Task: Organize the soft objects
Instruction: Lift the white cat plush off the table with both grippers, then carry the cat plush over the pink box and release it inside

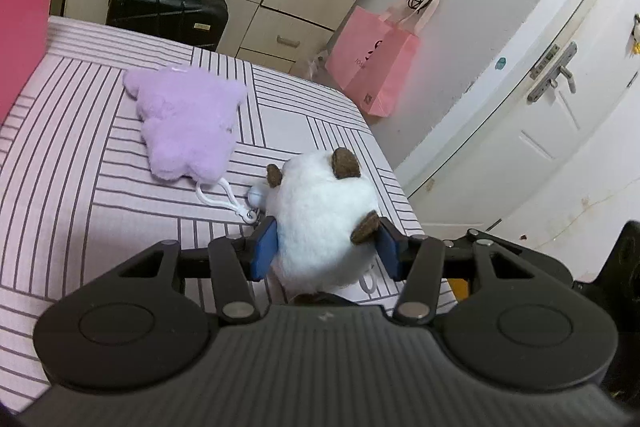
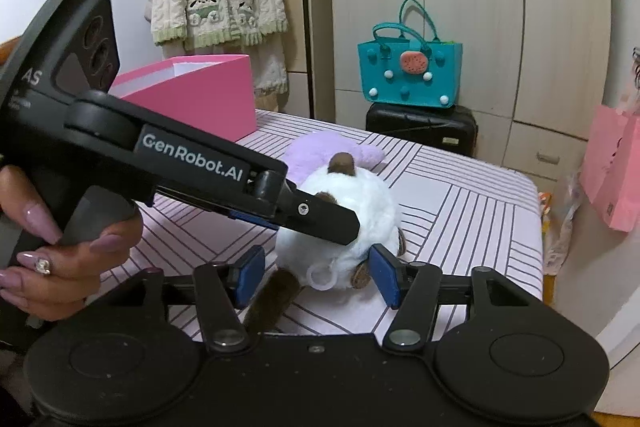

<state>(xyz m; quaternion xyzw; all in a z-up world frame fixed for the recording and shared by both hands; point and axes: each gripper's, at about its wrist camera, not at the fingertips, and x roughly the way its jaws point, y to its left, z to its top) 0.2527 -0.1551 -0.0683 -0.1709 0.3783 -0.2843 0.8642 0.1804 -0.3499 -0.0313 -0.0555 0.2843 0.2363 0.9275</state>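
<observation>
Now left gripper (image 1: 326,247) squeezes white plush (image 1: 324,219), right gripper (image 2: 316,277) straddling it

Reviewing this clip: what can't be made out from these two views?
- Pink box: inside is hidden by its walls in the right wrist view; cut off by the edge in the left wrist view.
- White plush: its face is not visible in either view; the left gripper covers its lower part.
- Purple plush: mostly hidden behind the white plush in the right wrist view.
- Right gripper: whether its fingers press the plush is unclear.
</observation>
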